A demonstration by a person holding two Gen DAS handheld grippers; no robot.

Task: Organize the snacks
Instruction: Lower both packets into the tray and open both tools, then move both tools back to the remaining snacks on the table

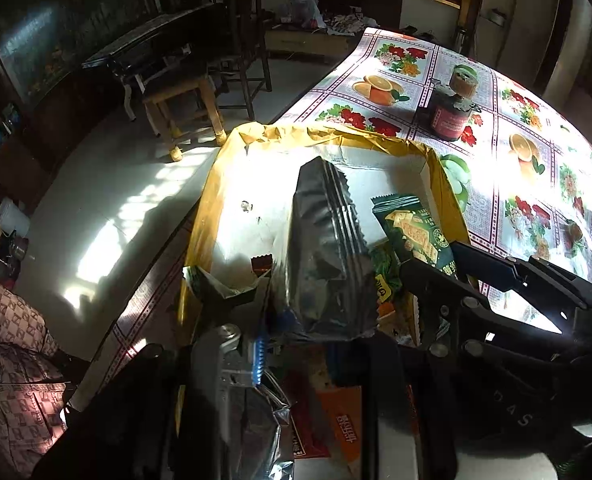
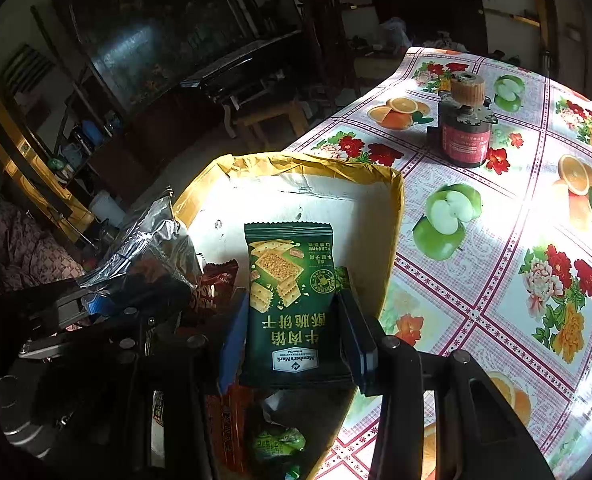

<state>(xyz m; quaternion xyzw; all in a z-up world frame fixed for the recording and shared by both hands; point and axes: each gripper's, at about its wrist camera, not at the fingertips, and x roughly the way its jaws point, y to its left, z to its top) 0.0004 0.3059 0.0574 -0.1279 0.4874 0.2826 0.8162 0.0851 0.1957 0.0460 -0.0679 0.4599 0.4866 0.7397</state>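
A yellow-rimmed cardboard box (image 1: 336, 136) with a white floor sits at the table's left edge; it also shows in the right wrist view (image 2: 308, 166). My left gripper (image 1: 316, 344) is shut on a black and silver foil snack bag (image 1: 328, 248) and holds it over the box. My right gripper (image 2: 296, 344) is shut on a dark green cracker packet (image 2: 292, 296), also over the box. That packet (image 1: 412, 228) and the right gripper show at the right of the left wrist view. The foil bag (image 2: 148, 248) shows at the left of the right wrist view.
Red, orange and green snack packets (image 2: 232, 420) lie in the box's near end. A dark jar with a red label (image 2: 466, 140) stands on the fruit-and-flower tablecloth (image 2: 516, 240). A wooden stool (image 1: 184, 104) and dark furniture stand on the floor to the left.
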